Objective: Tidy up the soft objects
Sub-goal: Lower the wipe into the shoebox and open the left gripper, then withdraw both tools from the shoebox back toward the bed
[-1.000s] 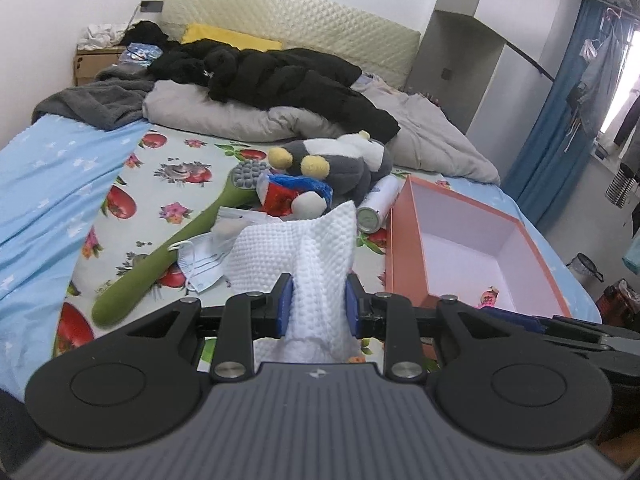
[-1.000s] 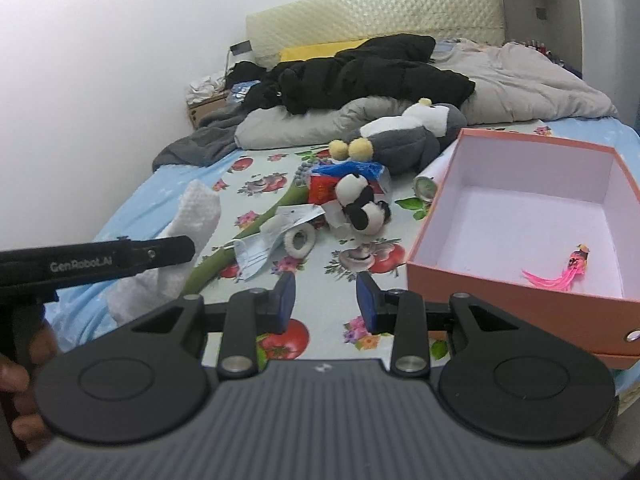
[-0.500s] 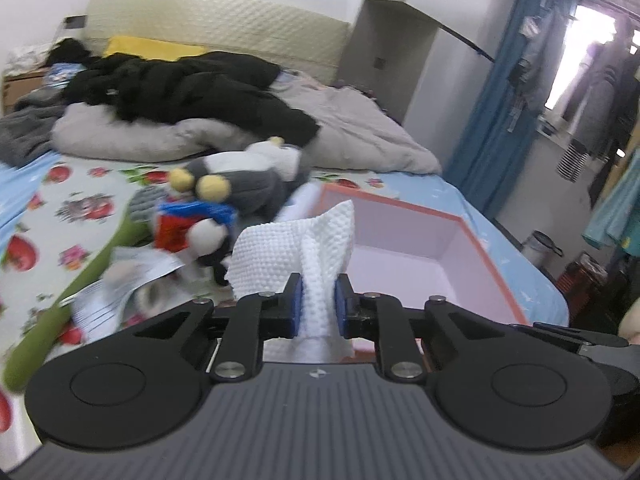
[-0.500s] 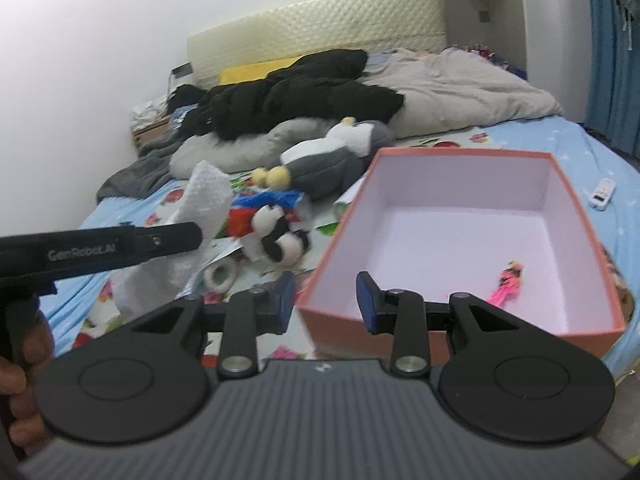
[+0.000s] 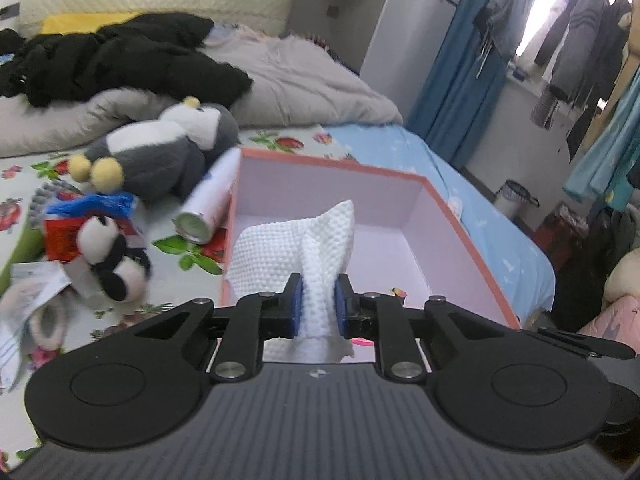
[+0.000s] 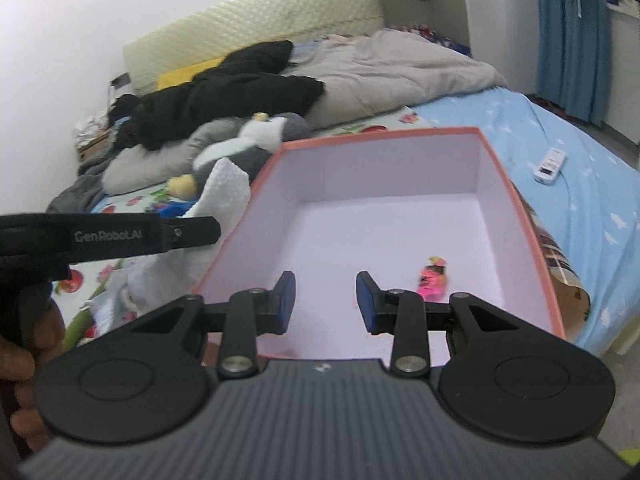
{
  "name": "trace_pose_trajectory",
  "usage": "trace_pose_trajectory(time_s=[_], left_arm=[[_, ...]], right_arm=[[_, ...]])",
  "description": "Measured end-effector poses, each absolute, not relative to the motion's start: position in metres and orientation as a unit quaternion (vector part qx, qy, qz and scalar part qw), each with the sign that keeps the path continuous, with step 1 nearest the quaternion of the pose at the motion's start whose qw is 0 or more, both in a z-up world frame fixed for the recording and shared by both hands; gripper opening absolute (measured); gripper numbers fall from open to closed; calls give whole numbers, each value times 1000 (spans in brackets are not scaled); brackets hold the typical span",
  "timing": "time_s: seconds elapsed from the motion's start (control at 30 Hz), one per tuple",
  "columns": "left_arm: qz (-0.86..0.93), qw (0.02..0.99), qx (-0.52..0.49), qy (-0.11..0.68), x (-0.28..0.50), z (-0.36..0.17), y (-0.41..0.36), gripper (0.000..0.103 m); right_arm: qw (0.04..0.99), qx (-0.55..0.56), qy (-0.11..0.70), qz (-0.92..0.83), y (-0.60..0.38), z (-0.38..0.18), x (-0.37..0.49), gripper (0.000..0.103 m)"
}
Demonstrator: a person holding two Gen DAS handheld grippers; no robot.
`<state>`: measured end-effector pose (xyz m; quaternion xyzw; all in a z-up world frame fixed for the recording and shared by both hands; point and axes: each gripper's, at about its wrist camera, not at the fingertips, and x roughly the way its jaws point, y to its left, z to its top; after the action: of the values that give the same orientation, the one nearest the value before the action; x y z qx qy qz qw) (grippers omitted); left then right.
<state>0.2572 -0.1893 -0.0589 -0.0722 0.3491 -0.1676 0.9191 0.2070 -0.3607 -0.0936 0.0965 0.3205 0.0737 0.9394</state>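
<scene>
Carried from over the bedsheet to the box (image 5: 472,240), the white cloth (image 5: 304,248) is held pinched in the left gripper (image 5: 316,308) at the rim, unreleased, while the right gripper (image 6: 326,300) is kept wide and empty, and the stuffed toys (image 5: 160,156) remain unsorted.

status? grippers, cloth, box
Left gripper shut on white cloth, at the pink box near edge. Right gripper open over the box. Small pink toy inside.

My view of white cloth (image 5: 316,256) lower end hidden behind housing, pink toy (image 6: 432,280) blurred, green plush (image 5: 12,256) cut off.
</scene>
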Motion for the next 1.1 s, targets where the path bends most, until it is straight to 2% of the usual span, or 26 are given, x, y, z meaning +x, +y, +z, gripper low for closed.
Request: trace_pose_trajectory(time_s=[0.43, 0.5, 0.53, 0.57, 0.8, 1.1], left_arm=[[-185, 896, -44, 401, 315, -110, -242, 23], [-184, 895, -42, 404, 318, -115, -246, 42], [-186, 892, -42, 409, 319, -117, -248, 60], [-187, 890, -44, 414, 321, -119, -248, 67], [-188, 894, -54, 403, 313, -112, -243, 67], [-191, 913, -46, 356, 268, -61, -222, 67]], right_arm=[[927, 105, 357, 55, -395, -132, 240, 37], [926, 106, 359, 55, -396, -135, 241, 37], [925, 107, 359, 55, -396, -135, 241, 37], [925, 108, 359, 55, -397, -135, 242, 37], [928, 106, 352, 56, -396, -128, 240, 37], [946, 92, 304, 69, -376, -80, 209, 37]])
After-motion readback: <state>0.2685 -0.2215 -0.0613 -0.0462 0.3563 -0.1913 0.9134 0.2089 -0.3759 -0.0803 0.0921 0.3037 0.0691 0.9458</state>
